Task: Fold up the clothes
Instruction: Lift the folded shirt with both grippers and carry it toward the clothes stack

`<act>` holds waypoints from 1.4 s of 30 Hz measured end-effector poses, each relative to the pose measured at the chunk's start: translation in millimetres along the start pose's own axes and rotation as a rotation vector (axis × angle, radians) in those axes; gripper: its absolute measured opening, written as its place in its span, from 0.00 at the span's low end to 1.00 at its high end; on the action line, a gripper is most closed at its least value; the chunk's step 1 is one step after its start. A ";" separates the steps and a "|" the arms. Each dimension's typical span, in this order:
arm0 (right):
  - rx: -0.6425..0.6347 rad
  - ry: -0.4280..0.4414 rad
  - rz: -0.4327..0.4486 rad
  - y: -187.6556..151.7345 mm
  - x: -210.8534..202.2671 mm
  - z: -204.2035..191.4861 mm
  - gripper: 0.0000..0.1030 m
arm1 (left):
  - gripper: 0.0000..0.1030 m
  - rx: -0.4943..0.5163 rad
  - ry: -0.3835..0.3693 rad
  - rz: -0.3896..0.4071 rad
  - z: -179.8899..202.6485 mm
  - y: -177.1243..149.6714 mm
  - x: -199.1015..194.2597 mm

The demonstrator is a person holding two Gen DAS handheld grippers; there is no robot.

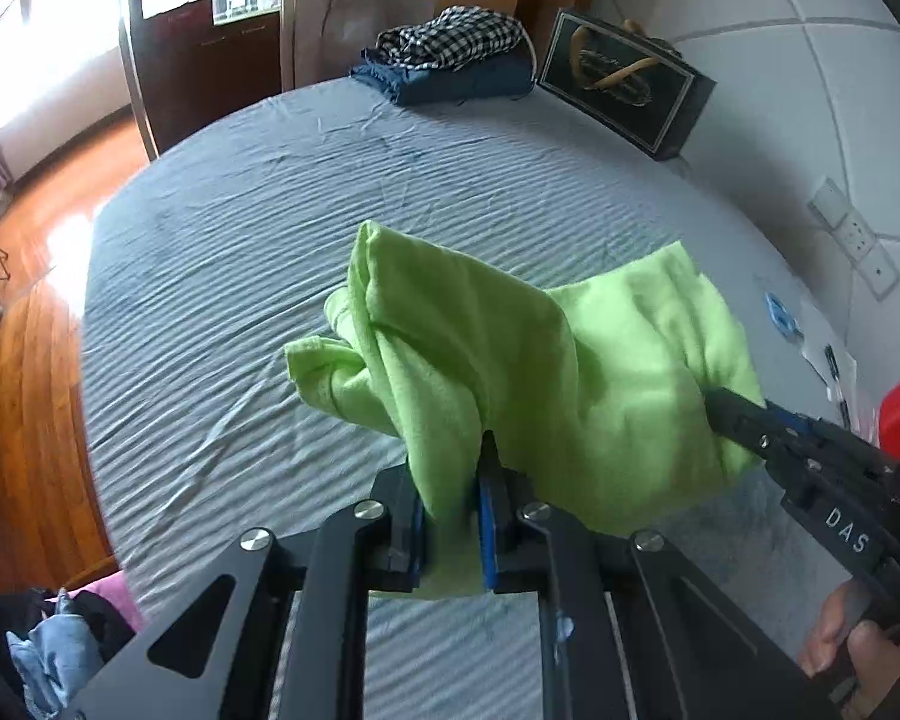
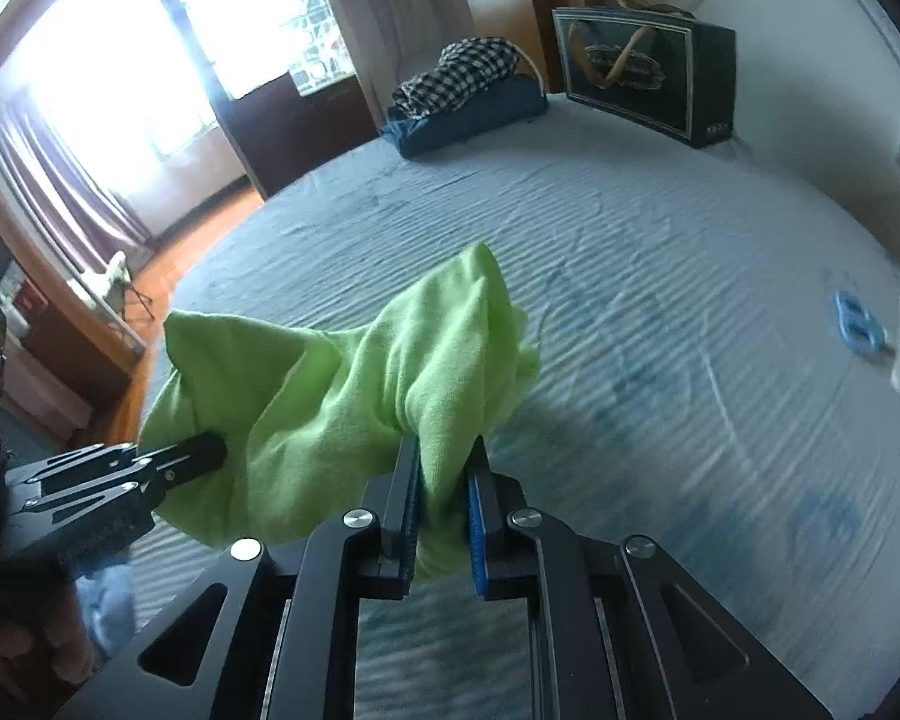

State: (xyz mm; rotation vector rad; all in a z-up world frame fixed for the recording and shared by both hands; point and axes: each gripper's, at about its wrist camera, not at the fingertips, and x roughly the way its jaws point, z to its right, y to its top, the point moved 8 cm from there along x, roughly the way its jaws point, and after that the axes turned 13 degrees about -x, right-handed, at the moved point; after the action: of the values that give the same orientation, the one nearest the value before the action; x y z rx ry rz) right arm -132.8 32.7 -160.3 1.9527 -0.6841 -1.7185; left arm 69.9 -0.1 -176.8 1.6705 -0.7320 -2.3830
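Observation:
A lime green garment (image 1: 510, 372) is held bunched above the grey striped bed (image 1: 240, 252). My left gripper (image 1: 450, 480) is shut on its near fold. My right gripper (image 1: 720, 408) comes in from the right and is shut on the garment's other side. In the right wrist view the right gripper (image 2: 444, 456) is shut on the green garment (image 2: 354, 396), and the left gripper (image 2: 210, 456) grips it at the left. The cloth hangs crumpled between the two grippers.
A stack of folded clothes with a checked shirt on top (image 1: 450, 54) lies at the bed's far edge beside a dark gift bag (image 1: 624, 78). A blue clip (image 1: 780, 315) and papers lie at the right. Loose clothes (image 1: 60, 642) sit at the lower left. Wooden floor (image 1: 24, 420) lies left of the bed.

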 end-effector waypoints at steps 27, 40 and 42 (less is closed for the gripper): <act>0.159 -0.183 0.121 107.8 -40.0 -53.5 0.13 | 0.13 0.298 -0.185 0.036 3.3 155.6 -38.6; 0.142 -0.135 0.099 151.1 13.3 -84.5 0.13 | 0.13 0.295 -0.184 0.013 -37.7 216.4 -6.8; 0.134 -0.121 0.081 158.4 23.5 -89.9 0.13 | 0.13 0.293 -0.186 0.009 -43.6 224.9 -1.8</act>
State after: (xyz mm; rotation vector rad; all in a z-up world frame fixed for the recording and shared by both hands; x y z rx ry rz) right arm -52.5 -104.4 -68.1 1.8918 -0.9306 -1.7936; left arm 74.7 -208.9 -82.5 1.5465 -1.1671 -2.5502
